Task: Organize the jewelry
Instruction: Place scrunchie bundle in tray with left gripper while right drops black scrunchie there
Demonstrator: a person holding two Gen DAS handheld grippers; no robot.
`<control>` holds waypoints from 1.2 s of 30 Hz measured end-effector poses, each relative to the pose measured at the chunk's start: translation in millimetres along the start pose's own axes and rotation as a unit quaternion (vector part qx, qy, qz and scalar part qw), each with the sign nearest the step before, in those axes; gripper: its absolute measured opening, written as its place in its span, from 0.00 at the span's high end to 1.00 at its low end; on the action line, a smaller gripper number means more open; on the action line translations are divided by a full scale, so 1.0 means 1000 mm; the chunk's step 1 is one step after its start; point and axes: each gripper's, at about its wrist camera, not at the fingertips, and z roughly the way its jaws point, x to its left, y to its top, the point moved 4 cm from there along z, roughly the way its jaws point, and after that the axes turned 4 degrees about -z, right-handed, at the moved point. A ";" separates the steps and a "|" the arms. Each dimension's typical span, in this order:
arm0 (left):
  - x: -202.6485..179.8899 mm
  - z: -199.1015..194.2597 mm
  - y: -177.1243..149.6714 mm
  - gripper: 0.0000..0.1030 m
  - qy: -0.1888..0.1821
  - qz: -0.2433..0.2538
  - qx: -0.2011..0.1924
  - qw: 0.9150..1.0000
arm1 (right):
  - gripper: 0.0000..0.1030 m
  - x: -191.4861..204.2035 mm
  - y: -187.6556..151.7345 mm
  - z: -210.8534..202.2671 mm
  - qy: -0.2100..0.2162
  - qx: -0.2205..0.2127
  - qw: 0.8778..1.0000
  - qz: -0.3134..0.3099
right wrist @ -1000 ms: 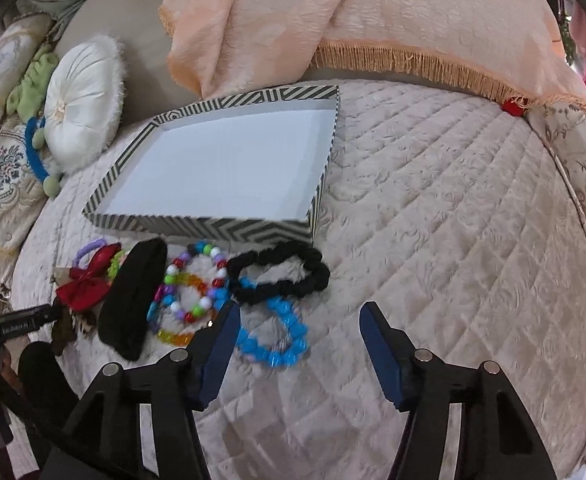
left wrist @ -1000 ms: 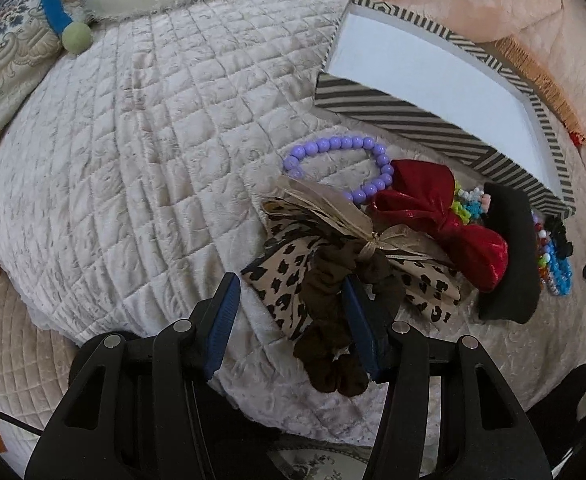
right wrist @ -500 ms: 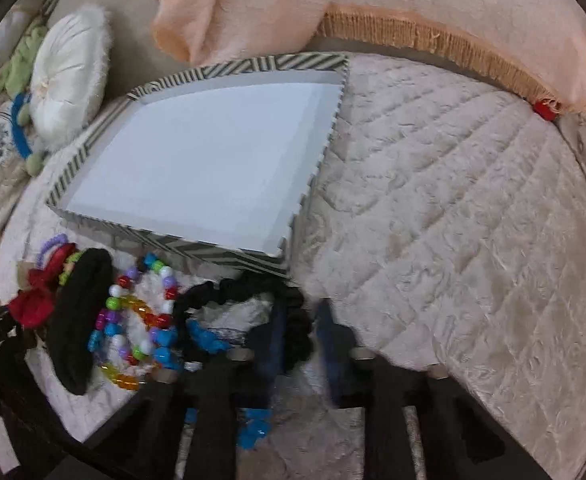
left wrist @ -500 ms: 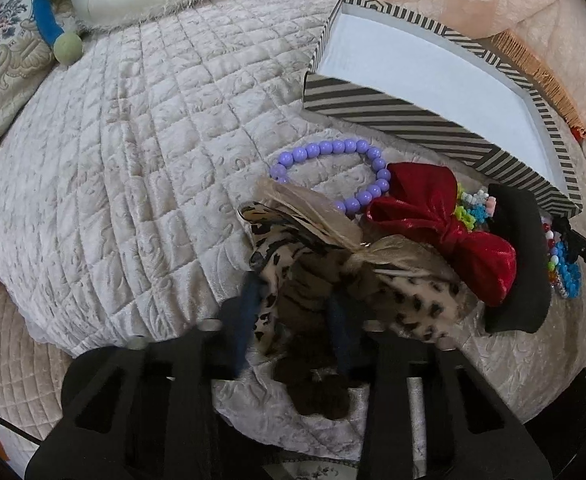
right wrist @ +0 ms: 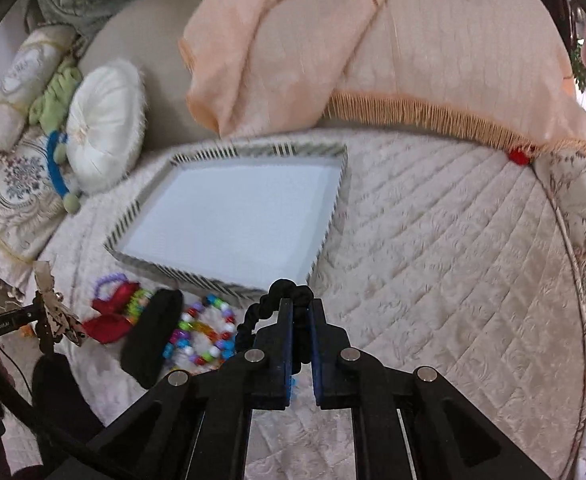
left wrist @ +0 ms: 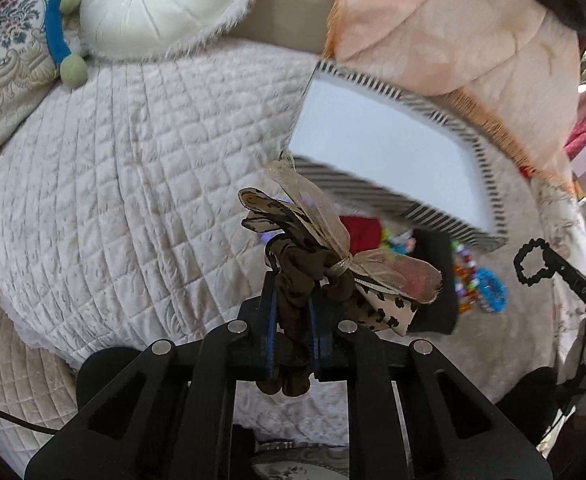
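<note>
My left gripper is shut on a brown scrunchie with a leopard-print and gauze bow, held above the quilted bed. My right gripper is shut on a black scrunchie, lifted off the bed; it also shows in the left wrist view. The striped box with a white inside lies open just beyond both. On the bed in front of it lie a red bow, a purple bead bracelet, a black pouch and multicoloured bead bracelets.
A round white cushion and a patterned pillow sit at the far left. A peach fringed blanket drapes behind the box. The quilted bed stretches to the right.
Both grippers closed and lifted. The left took the leopard bow scrunchie off the bed; the right took the black scrunchie from beside the bead bracelets.
</note>
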 end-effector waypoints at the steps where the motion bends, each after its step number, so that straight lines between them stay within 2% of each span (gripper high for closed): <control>1: -0.003 -0.004 0.004 0.89 -0.002 0.003 -0.005 1.000 | 0.93 0.002 0.004 -0.004 0.002 -0.005 1.000 -0.001; 9: -0.030 -0.017 0.037 0.89 -0.008 0.017 -0.041 0.999 | 0.93 0.016 0.025 -0.004 0.011 -0.022 1.000 -0.005; 16: -0.060 0.008 0.078 0.89 -0.002 0.026 -0.048 0.999 | 0.93 0.026 0.040 0.027 0.016 -0.007 1.000 -0.003; 20: -0.069 0.036 0.103 0.89 0.001 0.020 -0.042 0.999 | 0.93 0.028 0.047 0.053 0.016 0.007 1.000 0.000; 24: -0.071 0.075 0.121 0.89 0.007 0.006 -0.018 1.000 | 0.93 0.024 0.049 0.082 0.011 0.026 1.000 0.013; 30: -0.069 0.122 0.124 0.89 0.035 -0.001 0.013 0.999 | 0.93 0.018 0.039 0.116 0.001 0.063 0.998 0.016; 35: -0.068 0.136 0.123 0.88 0.044 -0.001 0.020 0.999 | 0.93 0.013 0.034 0.126 0.005 0.078 0.997 0.022; 36: -0.067 0.139 0.123 0.88 0.042 -0.006 0.024 0.999 | 0.90 0.013 0.034 0.126 0.007 0.075 0.997 0.023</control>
